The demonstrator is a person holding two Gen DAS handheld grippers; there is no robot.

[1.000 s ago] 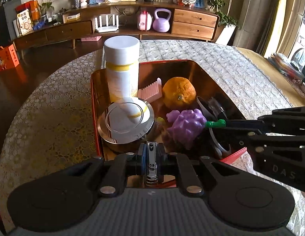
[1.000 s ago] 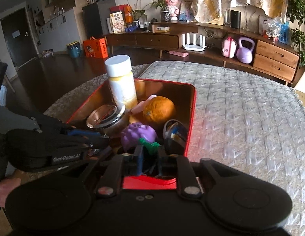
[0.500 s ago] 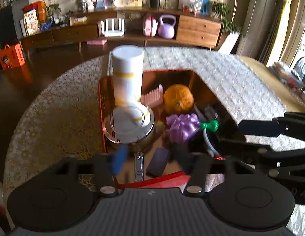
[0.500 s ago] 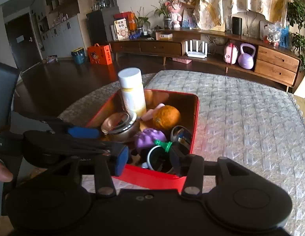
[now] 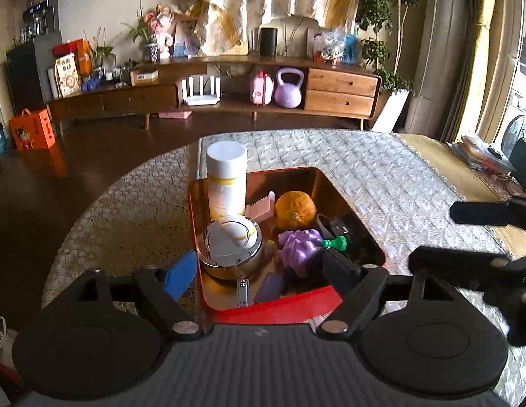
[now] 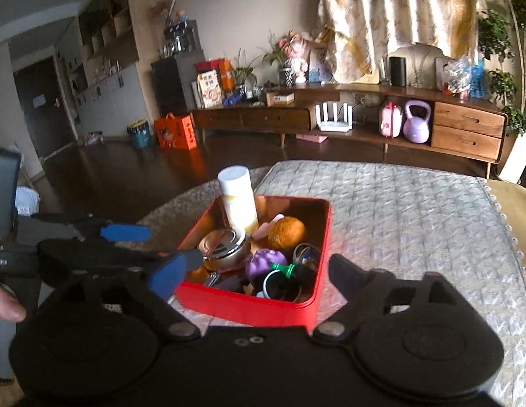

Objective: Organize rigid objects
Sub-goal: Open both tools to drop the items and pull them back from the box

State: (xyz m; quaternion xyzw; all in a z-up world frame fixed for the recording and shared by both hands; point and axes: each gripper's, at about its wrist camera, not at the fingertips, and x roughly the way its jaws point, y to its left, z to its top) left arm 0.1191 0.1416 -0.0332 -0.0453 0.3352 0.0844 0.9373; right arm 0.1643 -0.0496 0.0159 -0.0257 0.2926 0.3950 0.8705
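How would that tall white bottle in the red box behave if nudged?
The white bottle stands upright, tall and narrow, so it would probably tip rather than slide. Its smooth round side looks slippery. The red box wall behind might catch it.

A box [image 5: 283, 308] is set on the tabletop [image 5: 391, 176]; within it, a bottle [image 5: 226, 179] is stood at the back, a tin [image 5: 230, 251] before it, an orange [image 5: 295, 208] to their right.

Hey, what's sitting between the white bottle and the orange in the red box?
A pink comb lies between the bottle and the orange, propped on edge, clearest in the left wrist view.
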